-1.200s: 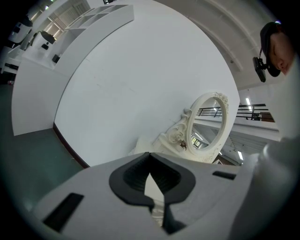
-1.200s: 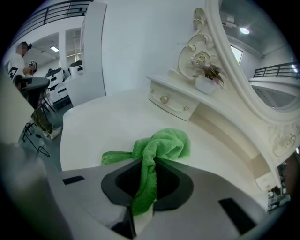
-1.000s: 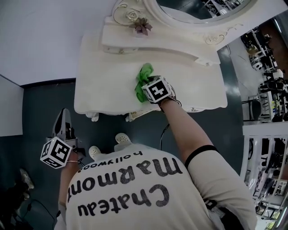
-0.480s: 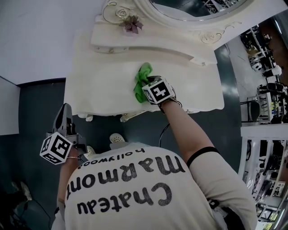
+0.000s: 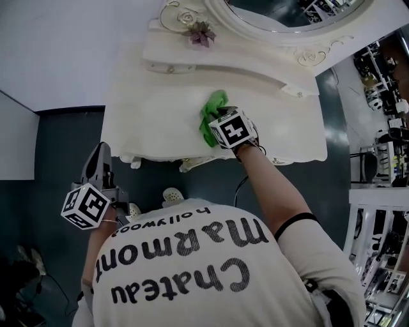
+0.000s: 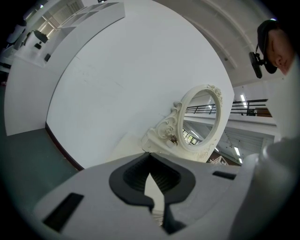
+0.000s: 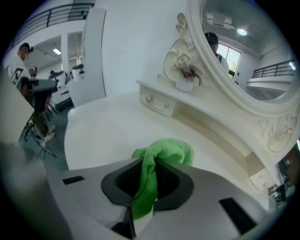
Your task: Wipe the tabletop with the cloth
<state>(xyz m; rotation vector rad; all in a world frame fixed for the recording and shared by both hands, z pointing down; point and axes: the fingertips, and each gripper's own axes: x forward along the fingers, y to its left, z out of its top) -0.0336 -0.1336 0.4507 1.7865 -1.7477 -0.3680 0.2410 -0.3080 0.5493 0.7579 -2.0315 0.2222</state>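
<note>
I am looking down on a cream-white dressing table with an oval mirror (image 5: 287, 13) in a carved frame at its back. The cloth (image 5: 213, 115) is bright green and fuzzy, bunched into a soft lump. It lies on the surface (image 5: 147, 121) in front of the mirror, just short of the low shelf under the frame.

My right gripper (image 5: 217, 124) reaches over the front edge toward the mirror. Its fingers are pinching a hanging fold of the cloth (image 7: 157, 173) between their dark pads, and the rest bulges out beyond them on the mirror side. In the right gripper view (image 7: 149, 187), a small pinkish flower ornament (image 7: 187, 75) sits on the shelf at the mirror's (image 7: 243, 47) foot.

My left gripper (image 5: 99, 156) is held off the table, on the side away from the mirror, over the dark floor (image 5: 64, 147). In its own view (image 6: 152, 187) the fingers are pressed together at their tips with nothing between them, and the mirror (image 6: 201, 117) shows beyond.

The person's pale shirt (image 5: 192, 268) carries black lettering, upside down from the head view: "Chateau Marmont" with "hollywood" in smaller type.
</note>
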